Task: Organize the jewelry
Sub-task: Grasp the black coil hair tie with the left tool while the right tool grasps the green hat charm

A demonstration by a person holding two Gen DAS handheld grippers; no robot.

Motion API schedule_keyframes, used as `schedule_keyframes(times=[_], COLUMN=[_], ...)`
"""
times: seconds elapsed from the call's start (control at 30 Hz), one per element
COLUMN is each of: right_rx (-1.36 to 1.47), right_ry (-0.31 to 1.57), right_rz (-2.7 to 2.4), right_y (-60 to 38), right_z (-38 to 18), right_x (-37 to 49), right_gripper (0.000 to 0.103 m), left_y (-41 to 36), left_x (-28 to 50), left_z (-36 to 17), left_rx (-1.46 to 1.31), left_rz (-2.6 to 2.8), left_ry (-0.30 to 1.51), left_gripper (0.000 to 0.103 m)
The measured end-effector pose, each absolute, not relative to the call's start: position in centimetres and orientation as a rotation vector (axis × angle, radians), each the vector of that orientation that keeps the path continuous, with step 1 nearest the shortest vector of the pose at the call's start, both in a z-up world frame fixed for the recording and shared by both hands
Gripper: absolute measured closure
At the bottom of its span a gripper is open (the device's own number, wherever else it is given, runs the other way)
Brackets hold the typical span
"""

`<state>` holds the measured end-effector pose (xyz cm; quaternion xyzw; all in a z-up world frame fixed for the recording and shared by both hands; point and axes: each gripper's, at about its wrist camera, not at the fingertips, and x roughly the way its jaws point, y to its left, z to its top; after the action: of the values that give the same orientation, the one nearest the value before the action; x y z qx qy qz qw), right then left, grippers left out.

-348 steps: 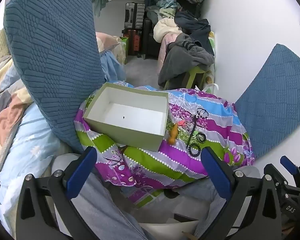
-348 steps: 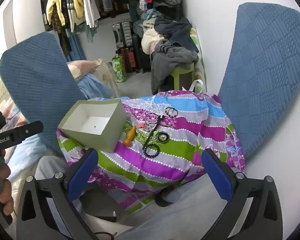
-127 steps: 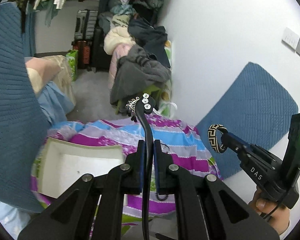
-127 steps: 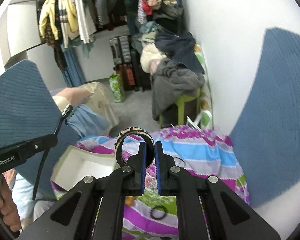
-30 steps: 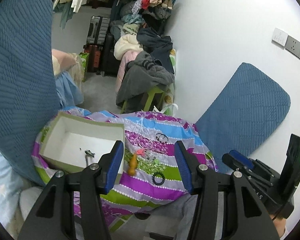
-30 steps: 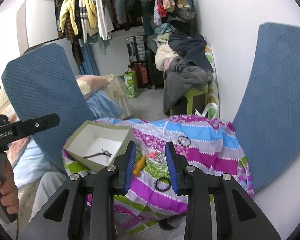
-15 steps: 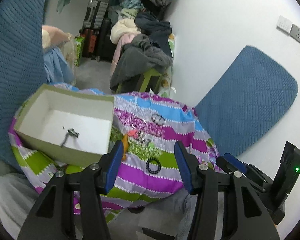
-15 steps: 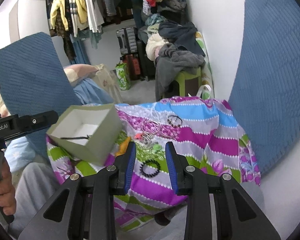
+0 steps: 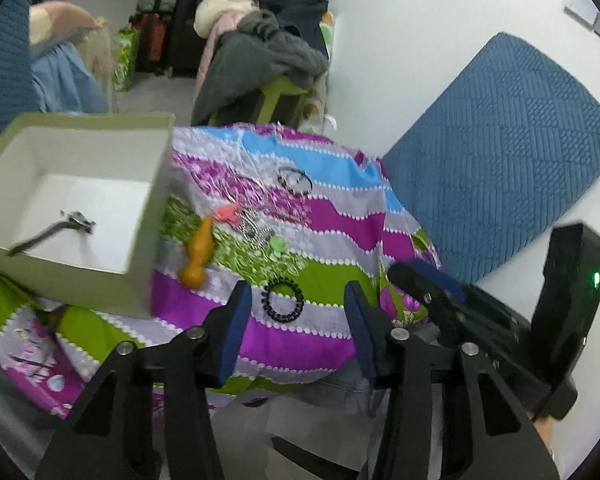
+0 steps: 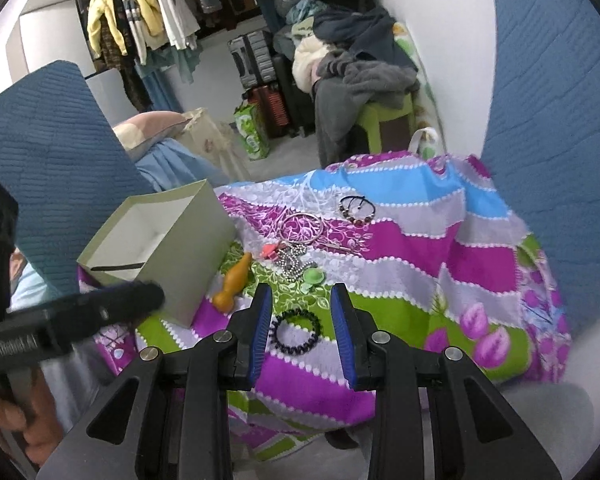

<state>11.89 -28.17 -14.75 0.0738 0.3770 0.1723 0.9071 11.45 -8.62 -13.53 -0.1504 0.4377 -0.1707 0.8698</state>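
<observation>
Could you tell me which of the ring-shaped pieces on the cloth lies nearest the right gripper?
The black coiled ring, lying just beyond the right gripper; the silver bangle and beaded bracelet lie farther back.

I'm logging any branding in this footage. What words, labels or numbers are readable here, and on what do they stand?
"GenRobot.AI", blurred but just legible, in white along the side of the left gripper, seen in the right wrist view.
Right gripper, in the left wrist view: no lettering readable.
Box and patterned cloth: no text visible.

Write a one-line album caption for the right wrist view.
Right gripper open above a black beaded bracelet on a striped cloth.
</observation>
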Motion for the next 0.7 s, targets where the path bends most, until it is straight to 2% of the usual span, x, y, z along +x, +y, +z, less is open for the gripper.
schedule_keyframes(times=[0.37, 0.7], right_rx=[0.109, 0.072], right_ry=[0.853, 0.944], right_rz=[0.456, 0.516], right_y=[-26.8, -25.4], right_z=[-18.7, -22.2], right_x=[17.2, 21.1], right_gripper=[0.075, 0.075], left_y=[-10.2, -10.8], left_x=[14.6, 16.4], left_z=[-19.1, -22.3], left_rx=[-0.339, -0.313], left_rz=[-0.361, -0.349], left_ry=[1.028, 1.071], left_gripper=[0.073, 0.074])
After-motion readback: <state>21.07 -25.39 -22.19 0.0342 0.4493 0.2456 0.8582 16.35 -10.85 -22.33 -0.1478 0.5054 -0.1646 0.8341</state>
